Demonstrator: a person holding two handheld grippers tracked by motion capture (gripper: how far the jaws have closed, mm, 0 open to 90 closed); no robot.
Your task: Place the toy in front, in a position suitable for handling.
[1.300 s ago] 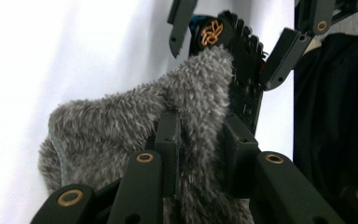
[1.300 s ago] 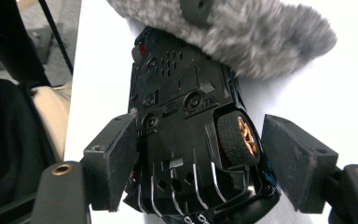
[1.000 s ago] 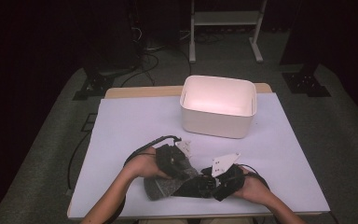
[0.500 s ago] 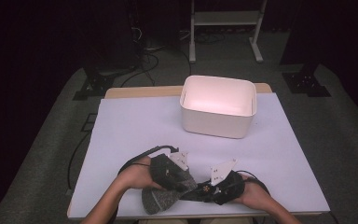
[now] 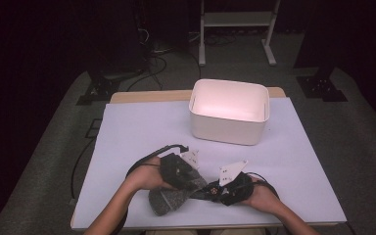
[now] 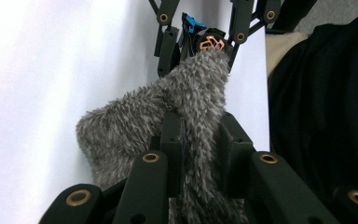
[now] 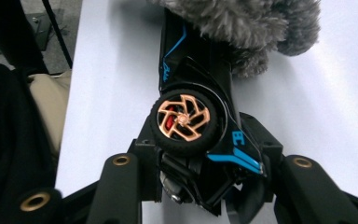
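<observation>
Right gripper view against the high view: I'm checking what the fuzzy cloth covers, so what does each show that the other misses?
The right gripper view alone shows the toy car in detail: black body, blue trim, copper wheel, clamped between the jaws. The high view alone shows the white bin and the left gripper pinching the grey fuzzy cloth. Both show that cloth over the car's far end, on the white table.

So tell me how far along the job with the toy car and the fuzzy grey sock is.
Done: both things are gripped. The left hand-held gripper is shut on the grey sock; the right hand-held gripper, whose jaws have just been closing, clamps the black toy car. In hand: the car's far end sits in the sock's opening, most of it still outside. Left, probably: separating or fully covering it, then perhaps the white bin.
</observation>
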